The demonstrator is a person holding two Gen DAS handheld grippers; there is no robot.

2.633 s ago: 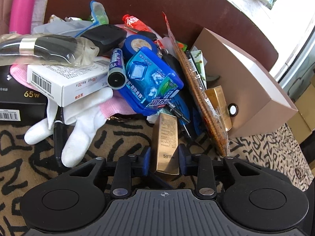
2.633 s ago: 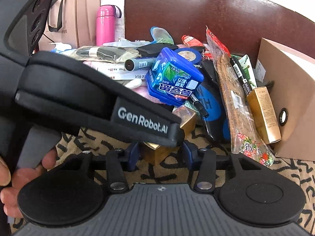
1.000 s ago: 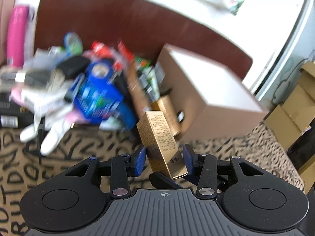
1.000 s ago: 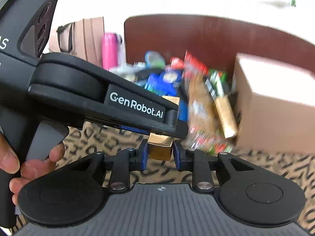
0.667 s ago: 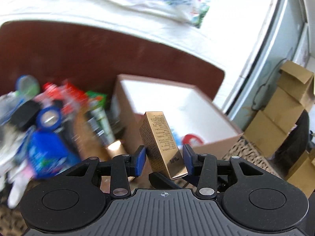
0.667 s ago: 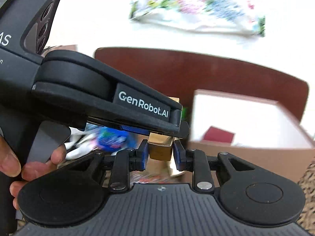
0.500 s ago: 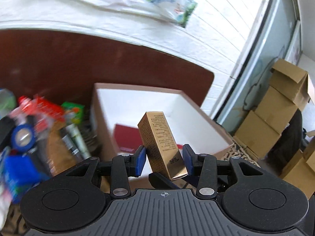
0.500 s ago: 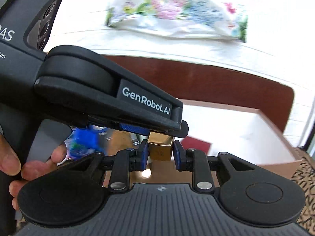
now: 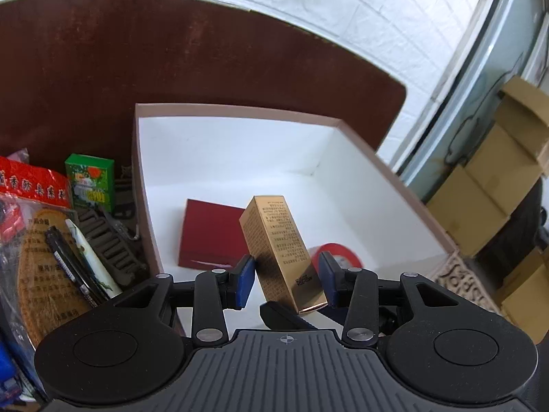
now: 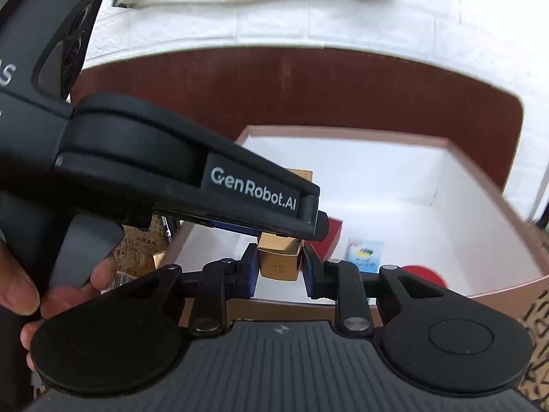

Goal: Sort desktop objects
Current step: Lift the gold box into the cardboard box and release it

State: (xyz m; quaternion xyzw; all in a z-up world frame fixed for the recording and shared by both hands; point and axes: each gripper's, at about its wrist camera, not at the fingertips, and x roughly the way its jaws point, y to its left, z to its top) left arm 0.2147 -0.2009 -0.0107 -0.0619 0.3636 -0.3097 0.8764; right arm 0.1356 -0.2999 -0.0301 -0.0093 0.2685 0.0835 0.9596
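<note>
So, gold box [image 9: 279, 247]: slim tall carton, shiny gold, fine dark print, tilted toward upper left.
Location: frame centre, held over open cardboard box [image 9: 394, 178] with white lining.
Left gripper [image 9: 286, 281]: fingers closed on gold box's lower part.
Right gripper [image 10: 278, 273]: fingers pinching its bottom end.
Inside cardboard box: dark red case [image 9: 209, 237], red tape roll [image 9: 338, 252].

In the right wrist view the left gripper's body [image 10: 192, 178] covers most of the gold carton [image 10: 279, 261], leaving only its lower end between blue pads. Beside the carton, the red box [image 10: 334, 235] and the red tape roll [image 10: 423, 276] show only partly. Left of the open box [image 9: 240, 111], the snack bag [image 9: 34, 185] runs off the frame edge in the left wrist view.
</note>
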